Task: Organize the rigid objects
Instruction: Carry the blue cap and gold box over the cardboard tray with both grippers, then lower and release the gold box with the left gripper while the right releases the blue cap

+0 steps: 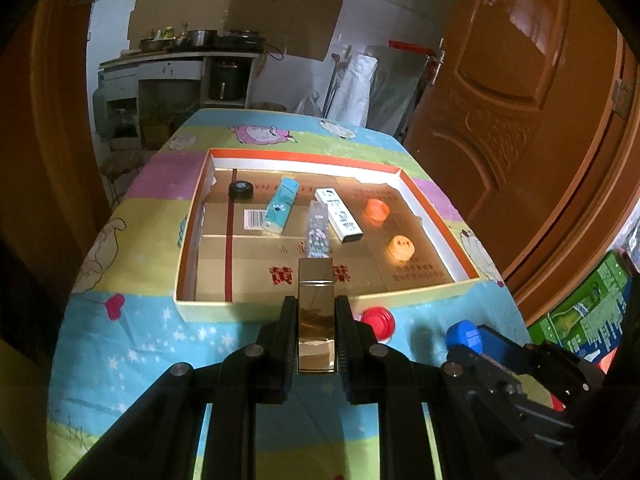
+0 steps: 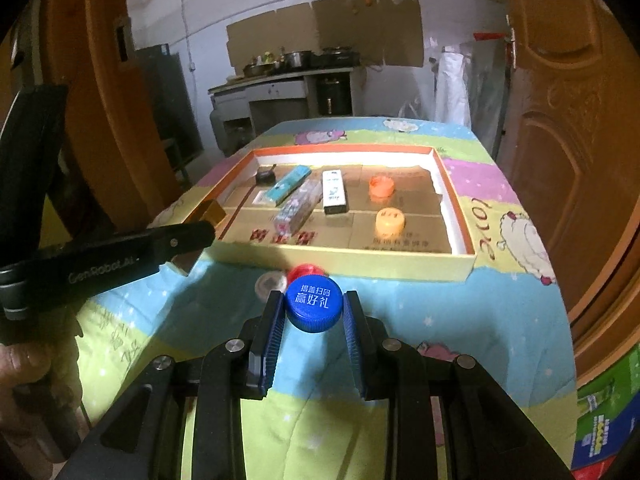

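Note:
My left gripper (image 1: 316, 312) is shut on a shiny gold lighter (image 1: 316, 304), held over the near rim of the shallow box (image 1: 404, 296). The lighter's tip also shows in the right wrist view (image 2: 210, 211). My right gripper (image 2: 314, 308) is shut on a blue bottle cap (image 2: 314, 306), above the cloth in front of the box. The blue cap also shows in the left wrist view (image 1: 464, 336). A red cap (image 1: 378, 320) and a clear cap (image 2: 271, 283) lie on the cloth by the box. Inside the box lie a teal lighter (image 1: 282, 205), a white lighter (image 1: 339, 215), a patterned lighter (image 1: 319, 234), a black cap (image 1: 241, 190) and two orange caps (image 1: 377, 210) (image 1: 401, 247).
The table carries a bright cartoon cloth (image 2: 520, 280). Brown doors (image 1: 520, 120) stand to the right. A green carton (image 1: 584, 312) sits on the floor at the right. A kitchen counter (image 2: 288, 80) is beyond the table.

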